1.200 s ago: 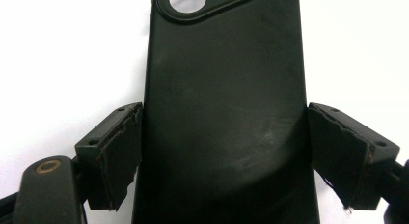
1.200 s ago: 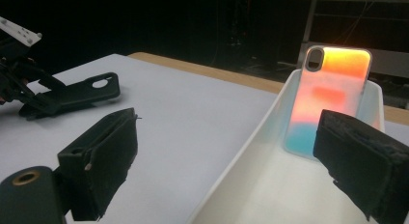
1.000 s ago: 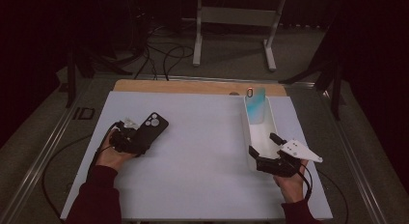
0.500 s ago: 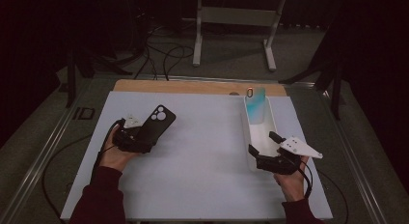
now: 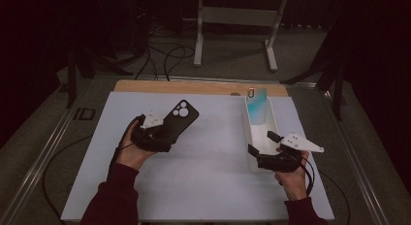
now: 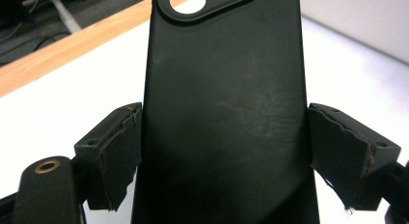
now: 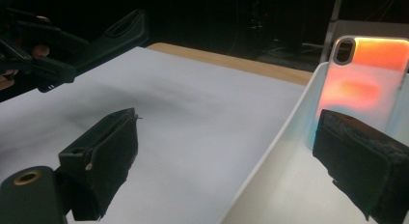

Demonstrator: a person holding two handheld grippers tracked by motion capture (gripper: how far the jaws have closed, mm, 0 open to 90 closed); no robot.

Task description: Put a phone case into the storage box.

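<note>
Jaws of the left gripper (image 5: 162, 130) clamp a black phone case (image 6: 224, 108) by its long edges, held above the white table (image 5: 208, 186).
The right gripper (image 7: 226, 161), jaws spread, straddles the near wall of a white tray (image 5: 269, 123); an iridescent phone case (image 7: 366, 74) leans at the tray's far end.

Room: dark beyond the lit white tabletop (image 5: 213, 186).
Shadow: soft grey smudge on it.
Focus: near tool blurred.
</note>
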